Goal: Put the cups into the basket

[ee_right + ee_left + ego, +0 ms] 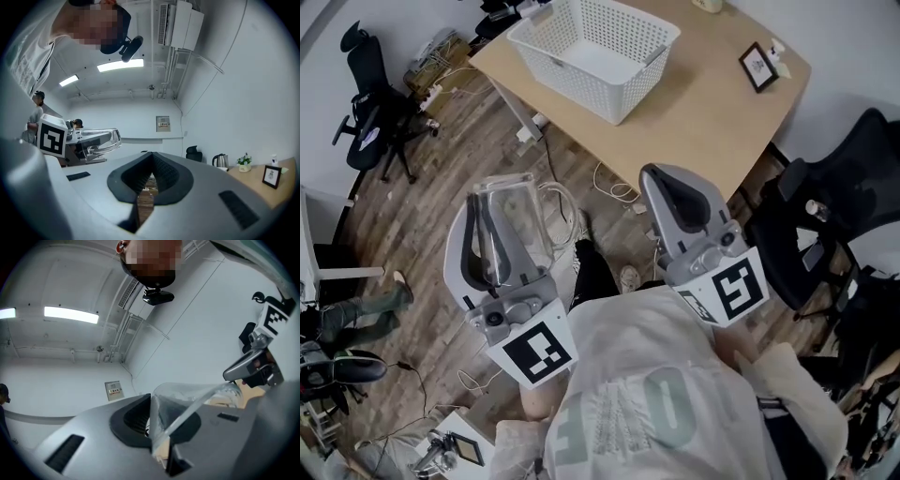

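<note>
A clear glass cup with a handle hangs over the wooden floor, short of the table. My left gripper is shut on its rim. In the left gripper view the cup's wall is pinched between the two grey jaws of the left gripper. My right gripper is held beside it, near the table's front edge, shut with nothing in it. Its own view shows the right gripper with jaws together, and the cup off to the left. The white perforated basket stands at the far left of the table, with nothing visible inside it.
The light wooden table carries a small framed picture at its right. Black office chairs stand at the left and right. Cables lie on the floor under the table's edge. A kettle sits far off.
</note>
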`<move>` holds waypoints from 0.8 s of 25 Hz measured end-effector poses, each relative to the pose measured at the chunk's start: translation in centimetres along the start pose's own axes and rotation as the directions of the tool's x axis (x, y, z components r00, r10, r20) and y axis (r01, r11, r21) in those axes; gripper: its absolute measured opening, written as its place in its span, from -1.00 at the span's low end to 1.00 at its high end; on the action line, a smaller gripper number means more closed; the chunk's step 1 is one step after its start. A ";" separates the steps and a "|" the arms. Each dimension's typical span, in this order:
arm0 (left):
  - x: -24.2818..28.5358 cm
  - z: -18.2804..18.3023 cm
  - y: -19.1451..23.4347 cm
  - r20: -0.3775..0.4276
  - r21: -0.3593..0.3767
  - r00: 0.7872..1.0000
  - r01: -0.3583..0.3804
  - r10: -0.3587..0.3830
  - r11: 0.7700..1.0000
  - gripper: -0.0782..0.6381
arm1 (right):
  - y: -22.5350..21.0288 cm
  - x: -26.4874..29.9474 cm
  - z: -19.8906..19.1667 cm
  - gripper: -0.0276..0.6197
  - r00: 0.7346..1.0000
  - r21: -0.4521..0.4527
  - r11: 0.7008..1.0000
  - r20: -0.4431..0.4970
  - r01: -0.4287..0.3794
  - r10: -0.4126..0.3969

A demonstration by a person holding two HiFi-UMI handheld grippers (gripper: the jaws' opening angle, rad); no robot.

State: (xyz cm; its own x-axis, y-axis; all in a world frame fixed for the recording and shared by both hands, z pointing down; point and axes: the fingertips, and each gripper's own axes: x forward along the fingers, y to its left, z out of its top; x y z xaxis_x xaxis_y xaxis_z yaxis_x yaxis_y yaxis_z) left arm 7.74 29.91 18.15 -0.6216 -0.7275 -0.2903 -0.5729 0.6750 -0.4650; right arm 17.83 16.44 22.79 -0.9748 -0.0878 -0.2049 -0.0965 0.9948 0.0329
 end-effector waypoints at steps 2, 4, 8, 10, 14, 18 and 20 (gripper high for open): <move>1.4 -0.6 0.4 0.010 -0.008 1.000 0.007 -0.007 1.000 -0.67 | -0.3 1.3 -0.2 -0.92 1.000 0.001 1.000 0.001 0.009 -0.009; 3.2 -1.5 0.6 0.022 -0.028 1.000 0.017 -0.017 0.999 -0.67 | -0.8 2.9 -0.4 -0.92 1.000 -0.010 1.000 0.002 0.017 -0.017; 7.7 -4.0 0.8 0.040 -0.039 0.998 0.052 -0.051 0.998 -0.67 | -2.4 6.9 -1.2 -0.92 0.999 -0.025 0.998 0.008 0.051 -0.051; 10.3 -5.5 1.2 0.045 -0.055 0.996 0.074 -0.072 0.996 -0.67 | -3.3 9.3 -1.5 -0.92 0.998 -0.029 0.998 0.008 0.064 -0.064; 16.1 -7.6 2.7 0.070 -0.077 0.992 0.113 -0.107 0.991 -0.67 | -4.8 14.9 -1.2 -0.92 0.997 -0.033 0.996 0.017 0.080 -0.080; 21.5 -8.6 4.9 0.111 -0.096 0.985 0.144 -0.133 0.985 -0.67 | -6.5 19.9 -0.1 -0.92 0.993 -0.026 0.993 0.043 0.113 -0.112; 24.0 -9.1 5.9 0.131 -0.115 0.981 0.159 -0.144 0.981 -0.67 | -7.5 22.2 0.2 -0.92 0.988 -0.032 0.988 0.048 0.148 -0.147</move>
State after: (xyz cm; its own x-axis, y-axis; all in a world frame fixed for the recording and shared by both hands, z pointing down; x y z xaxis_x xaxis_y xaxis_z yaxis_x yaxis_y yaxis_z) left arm -15.45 17.54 15.99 -0.4573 -0.8268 -0.3274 -0.7221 0.5602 -0.4060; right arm -3.07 6.99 17.81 -0.9394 -0.2302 -0.2539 -0.2463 0.9686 0.0330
